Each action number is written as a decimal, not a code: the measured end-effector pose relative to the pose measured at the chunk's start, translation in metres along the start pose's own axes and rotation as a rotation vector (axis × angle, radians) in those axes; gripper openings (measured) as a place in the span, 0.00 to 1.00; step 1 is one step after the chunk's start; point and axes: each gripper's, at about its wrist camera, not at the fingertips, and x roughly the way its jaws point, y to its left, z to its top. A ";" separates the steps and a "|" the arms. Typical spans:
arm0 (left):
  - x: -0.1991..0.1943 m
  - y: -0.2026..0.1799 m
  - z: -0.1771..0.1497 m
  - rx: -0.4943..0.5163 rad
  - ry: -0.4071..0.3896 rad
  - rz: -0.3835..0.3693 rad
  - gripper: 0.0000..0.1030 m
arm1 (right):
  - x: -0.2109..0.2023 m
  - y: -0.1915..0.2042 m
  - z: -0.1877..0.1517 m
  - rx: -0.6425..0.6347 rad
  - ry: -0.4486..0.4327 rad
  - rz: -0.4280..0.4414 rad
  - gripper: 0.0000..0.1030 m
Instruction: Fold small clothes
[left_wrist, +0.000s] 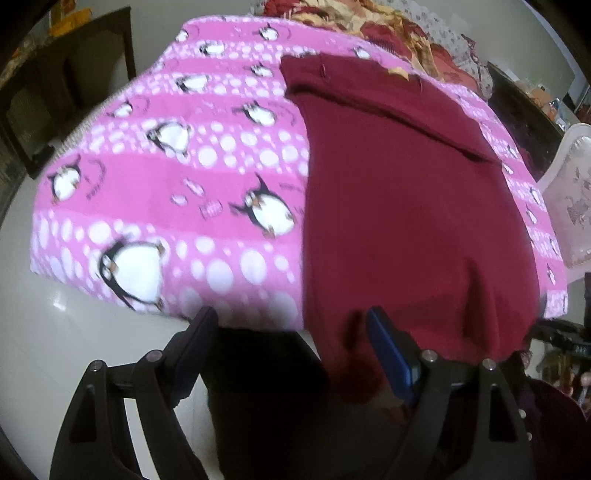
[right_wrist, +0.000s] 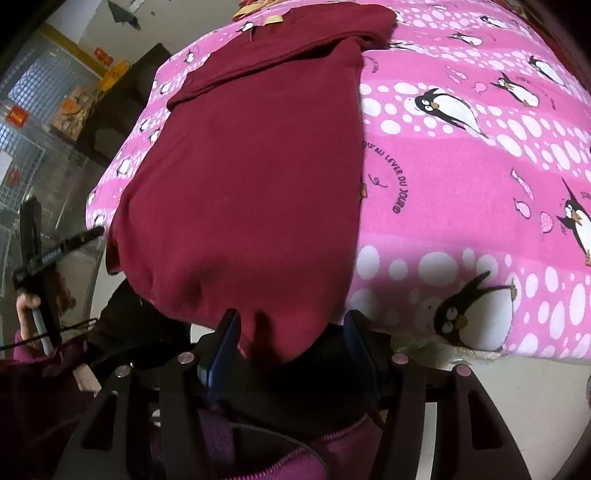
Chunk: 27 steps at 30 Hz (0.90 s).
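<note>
A dark red garment (left_wrist: 406, 221) lies lengthwise on a pink penguin-print blanket (left_wrist: 166, 177), its far end folded over. Its near end hangs over the blanket's front edge. My left gripper (left_wrist: 291, 328) is open at that front edge, with the garment's near left corner by its right finger (left_wrist: 388, 350). In the right wrist view the same garment (right_wrist: 251, 177) fills the left of the blanket (right_wrist: 461, 177). My right gripper (right_wrist: 291, 328) is open, and the garment's hanging near end drops between its fingers.
A pale tiled floor (left_wrist: 55, 332) lies below the blanket's front edge. Dark furniture (left_wrist: 66, 92) stands at the left, a white patterned chair (left_wrist: 569, 206) at the right. A red and gold cloth (left_wrist: 369, 22) lies behind the blanket. The other gripper (right_wrist: 48, 254) shows at the left of the right wrist view.
</note>
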 end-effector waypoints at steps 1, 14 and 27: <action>0.002 -0.002 -0.002 0.004 0.012 -0.011 0.79 | 0.001 0.000 0.002 0.006 0.002 0.002 0.61; 0.025 -0.023 -0.007 0.075 0.063 -0.030 0.52 | 0.016 0.014 -0.006 -0.018 0.015 0.004 0.23; -0.051 -0.019 0.029 0.032 -0.051 -0.224 0.06 | -0.071 0.036 0.025 -0.082 -0.195 0.158 0.10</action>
